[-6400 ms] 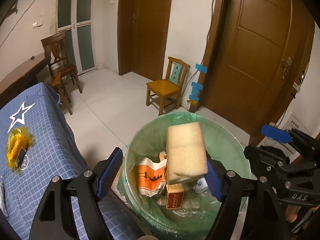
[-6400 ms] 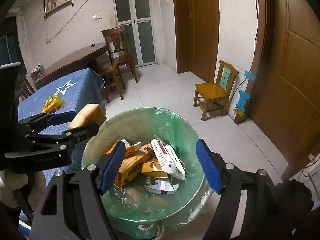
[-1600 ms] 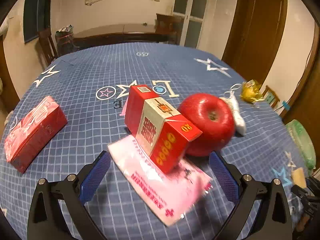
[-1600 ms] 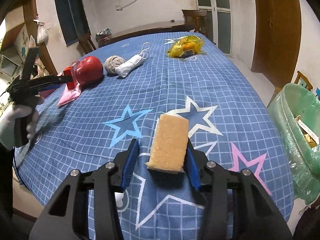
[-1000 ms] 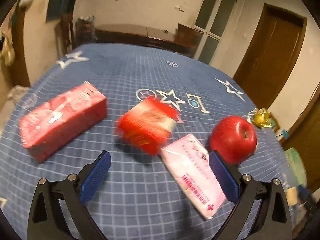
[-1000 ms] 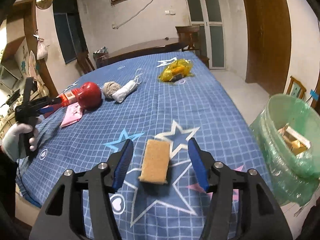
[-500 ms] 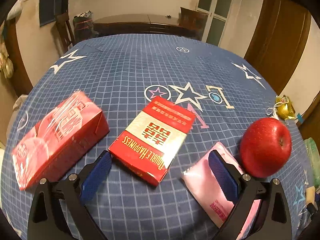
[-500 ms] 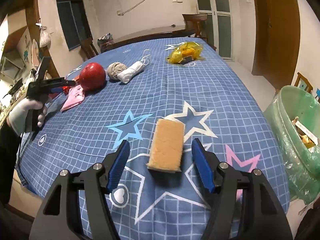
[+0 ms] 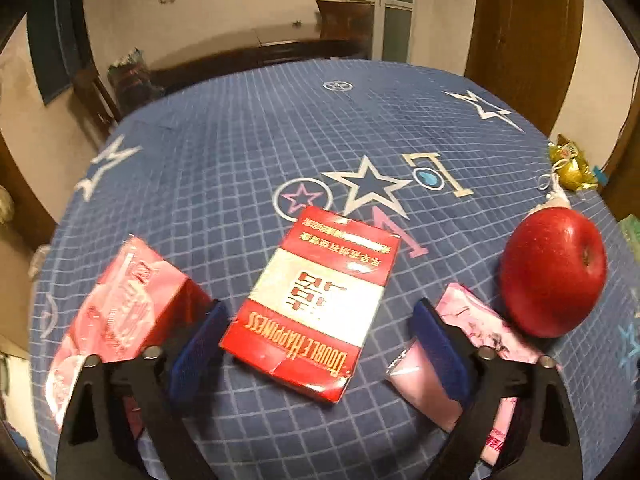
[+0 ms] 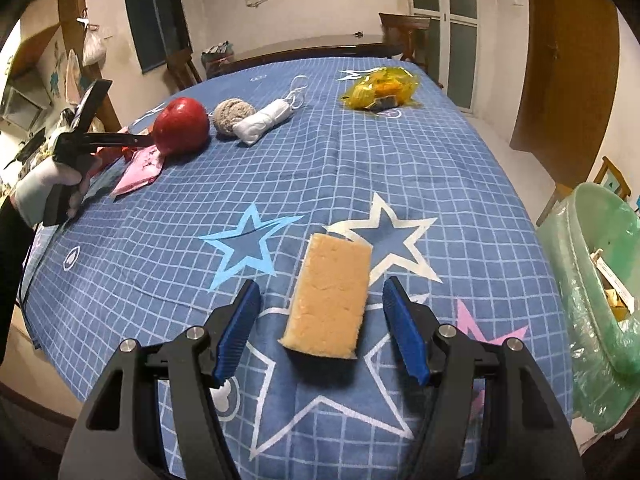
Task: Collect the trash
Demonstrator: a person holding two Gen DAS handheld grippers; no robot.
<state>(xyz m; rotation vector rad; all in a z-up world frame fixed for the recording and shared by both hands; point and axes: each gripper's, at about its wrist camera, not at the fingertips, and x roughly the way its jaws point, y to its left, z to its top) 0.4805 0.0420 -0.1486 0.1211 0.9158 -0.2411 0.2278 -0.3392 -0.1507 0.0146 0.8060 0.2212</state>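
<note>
Trash, left view: pink carton point(image 9: 120, 312) at your far left, lying on the blue checked surface point(image 9: 248, 136), just beside your left finger pad.
Red box: cigarette box point(image 9: 316, 300) marked DOUBLE HAPPINESS, flat on the surface, between your left fingers point(image 9: 196, 348).
Left gripper point(image 9: 316, 354): your fingers are closing around the red box; a gap shows on each side, so nothing is gripped.
Pink packet point(image 9: 472, 344): flat, partly under your right-hand pad, just beside the apple.
Apple point(image 9: 554, 272): red, resting on the surface, right of the box.
Yellow wrapper point(image 9: 570, 164): at the far right edge of the surface.
Trash, right view: sponge point(image 10: 332, 296), tan, lying flat on the star print, between your right fingers point(image 10: 238, 328).
Right gripper point(image 10: 322, 330): your fingers are closing; both pads stand clear of the sponge.
White roll point(image 10: 264, 122): beyond the sponge, touching a brown scrubber ball point(image 10: 232, 114).
Bin point(image 10: 600, 280): green-lined, off the right edge of the surface, paper scraps inside.
</note>
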